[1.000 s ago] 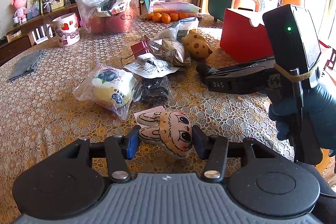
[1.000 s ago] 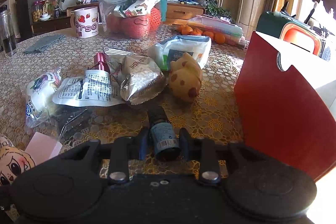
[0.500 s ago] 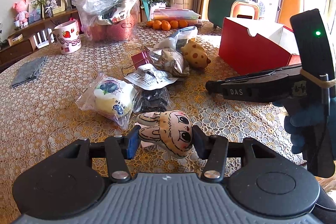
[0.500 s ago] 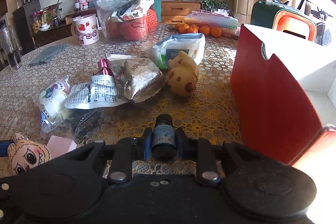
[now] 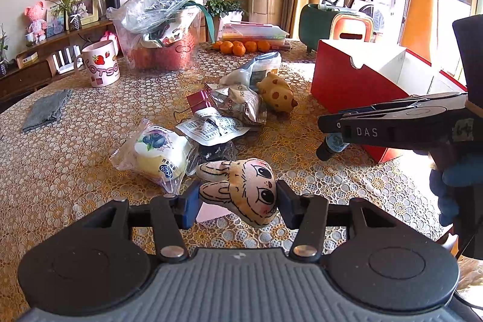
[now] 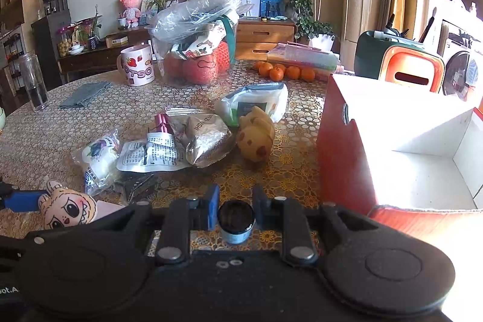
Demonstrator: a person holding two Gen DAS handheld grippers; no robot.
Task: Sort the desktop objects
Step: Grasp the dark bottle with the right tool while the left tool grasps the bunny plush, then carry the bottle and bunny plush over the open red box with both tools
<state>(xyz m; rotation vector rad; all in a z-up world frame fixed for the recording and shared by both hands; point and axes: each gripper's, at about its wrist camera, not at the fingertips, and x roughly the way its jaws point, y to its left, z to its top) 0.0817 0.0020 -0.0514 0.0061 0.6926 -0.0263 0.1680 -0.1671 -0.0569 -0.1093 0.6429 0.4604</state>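
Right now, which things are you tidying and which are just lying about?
Being tidied:
cream bunny-face plush in the left tool
small dark bottle in the right tool
red cardboard box

Lying about:
strawberry mug
oranges
grey cloth

- Rabbit-face plush (image 5: 250, 189): cream, big-eyed, clamped sideways between fingers (image 5: 188, 205), ears pointing left;
- small dark bottle (image 6: 236, 219): blue label, pinched above the surface (image 5: 75, 147) beside the red box (image 6: 341, 159)
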